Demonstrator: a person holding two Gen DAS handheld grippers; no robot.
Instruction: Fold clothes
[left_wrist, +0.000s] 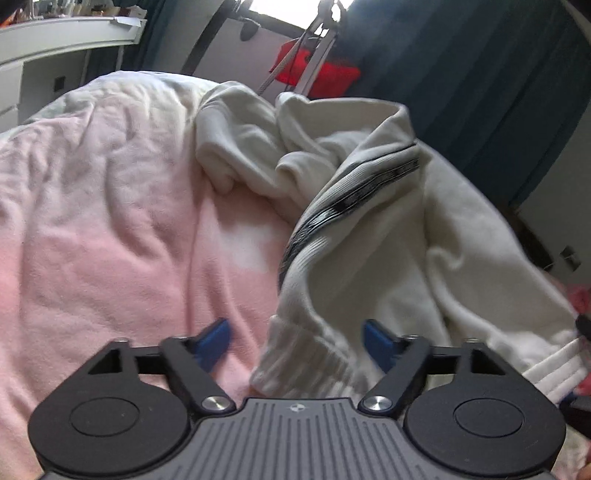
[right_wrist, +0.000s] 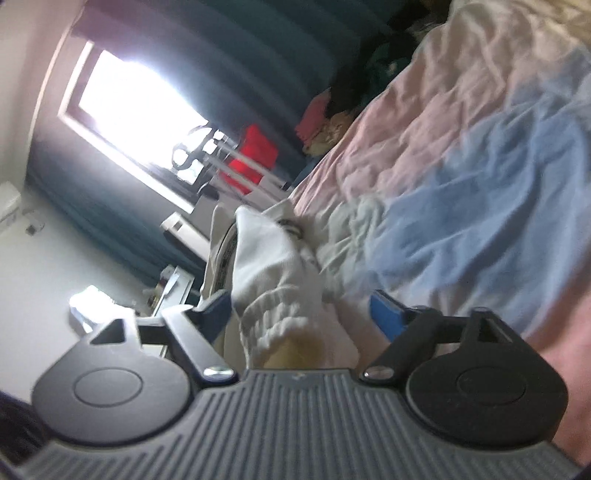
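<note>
A cream sweatshirt-type garment with a black-and-grey striped band lies crumpled on the pink blanket. My left gripper is open, its blue pads either side of a ribbed cuff without closing on it. In the right wrist view the camera is rolled sideways. My right gripper is open, with another ribbed cuff of the same garment between its spread blue pads. The right gripper's black tip shows at the right edge of the left wrist view.
The bed cover is pink with pale blue patches. Past the bed stand dark teal curtains, a bright window, a drying rack with a red item and white furniture at far left.
</note>
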